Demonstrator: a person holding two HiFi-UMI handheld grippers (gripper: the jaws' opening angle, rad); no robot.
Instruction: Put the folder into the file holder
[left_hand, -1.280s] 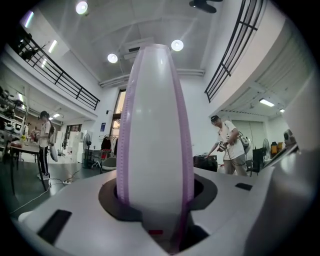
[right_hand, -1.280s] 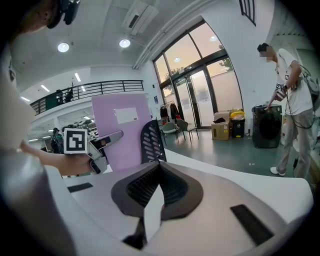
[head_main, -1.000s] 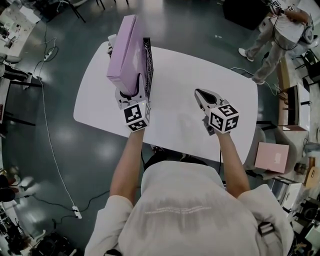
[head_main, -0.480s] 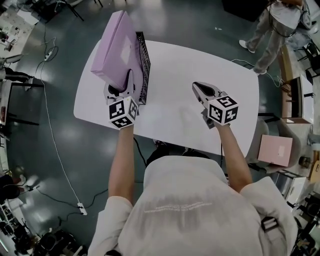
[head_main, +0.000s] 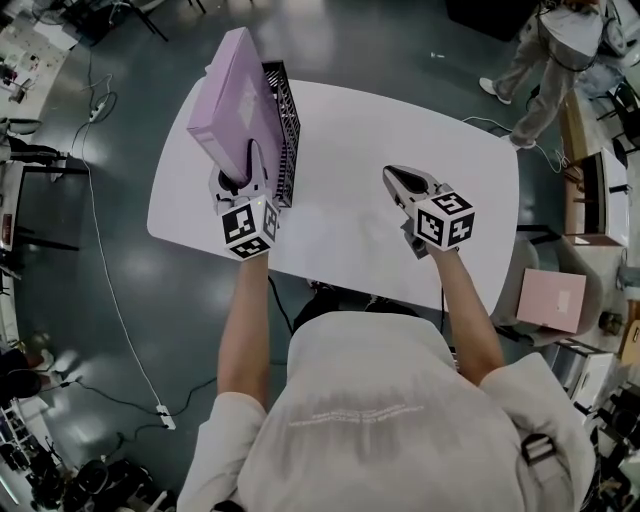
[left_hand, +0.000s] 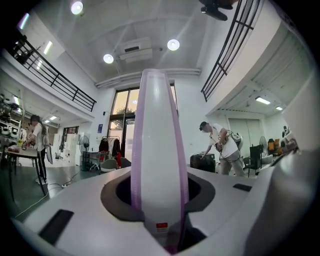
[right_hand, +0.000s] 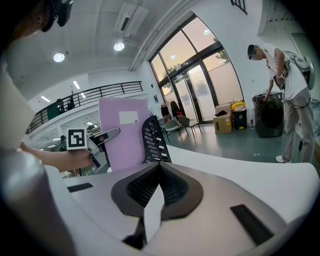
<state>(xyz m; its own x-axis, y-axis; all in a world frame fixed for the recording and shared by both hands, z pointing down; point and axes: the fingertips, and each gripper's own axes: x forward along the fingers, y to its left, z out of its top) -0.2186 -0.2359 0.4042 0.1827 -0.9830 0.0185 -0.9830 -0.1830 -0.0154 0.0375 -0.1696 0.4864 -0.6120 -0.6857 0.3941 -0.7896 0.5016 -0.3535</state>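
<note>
While the left gripper (head_main: 248, 170), its jaws just closing tighter, grips the tilted purple folder (head_main: 232, 90) just left of the file holder (head_main: 284, 110) on the counter's (head_main: 400, 130) far left, the folder could snag the rim and topple the holder. The right gripper (head_main: 400, 181) is clenched and empty.

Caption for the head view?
Left tongs, jaws just closing, grip purple folder beside black file holder; right tongs shut, empty.

The place reads as a big open lab or workshop hall. It has a high white ceiling with round lights (left_hand: 173, 44), a mezzanine edged with black railings (left_hand: 55, 75) and tall glass doors (right_hand: 192, 92). A thin white cable (head_main: 97, 280) crosses the dark polished floor (head_main: 130, 250) to a power strip (head_main: 166, 418). Cluttered workbenches (head_main: 25, 45) line the edge, and a white rounded counter (head_main: 360, 130) stands mid-floor.
</note>
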